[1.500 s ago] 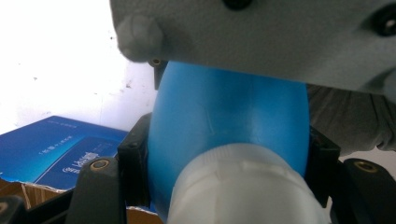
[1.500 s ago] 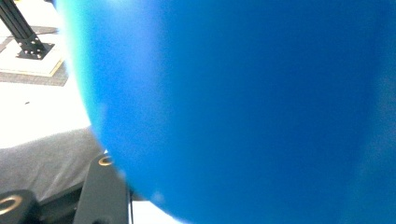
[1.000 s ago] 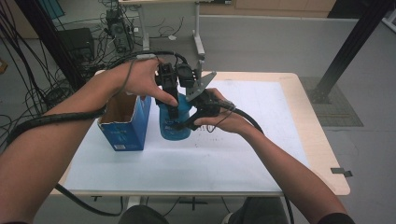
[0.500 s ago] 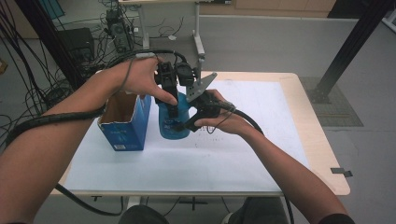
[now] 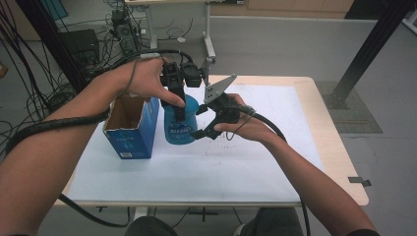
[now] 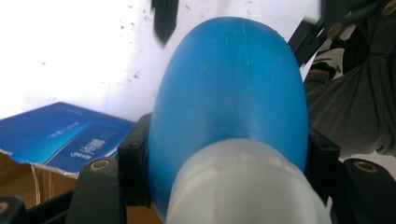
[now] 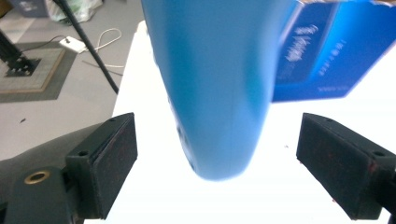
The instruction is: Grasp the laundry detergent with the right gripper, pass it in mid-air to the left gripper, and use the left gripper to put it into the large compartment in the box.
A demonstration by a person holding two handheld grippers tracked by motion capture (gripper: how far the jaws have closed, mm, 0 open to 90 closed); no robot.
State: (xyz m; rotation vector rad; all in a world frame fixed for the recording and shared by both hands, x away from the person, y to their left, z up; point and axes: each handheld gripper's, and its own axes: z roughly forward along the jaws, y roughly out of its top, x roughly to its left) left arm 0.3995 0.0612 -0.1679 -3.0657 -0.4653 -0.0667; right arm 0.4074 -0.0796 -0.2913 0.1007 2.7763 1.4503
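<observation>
We hold the blue bottle (image 5: 180, 123) upright just above the white table (image 5: 275, 162), right beside the open blue carton (image 5: 132, 127). Our left gripper (image 5: 180, 110) comes down from above, its fingers (image 6: 133, 163) clenched on the bottle's shoulders just below the white cap (image 6: 243, 186), so the whole weight hangs from that one grip. Our right gripper (image 5: 202, 132) sits low at the bottle's side; its fingers (image 7: 105, 161) have just been opening and now stand released, well clear of the blue body between them. We judge that the right side steadied the bottle until the upper grip was sure, and has now let go. The carton's open top faces up next to the bottle, which suits lowering the bottle in or having lifted it out; we cannot tell which.
</observation>
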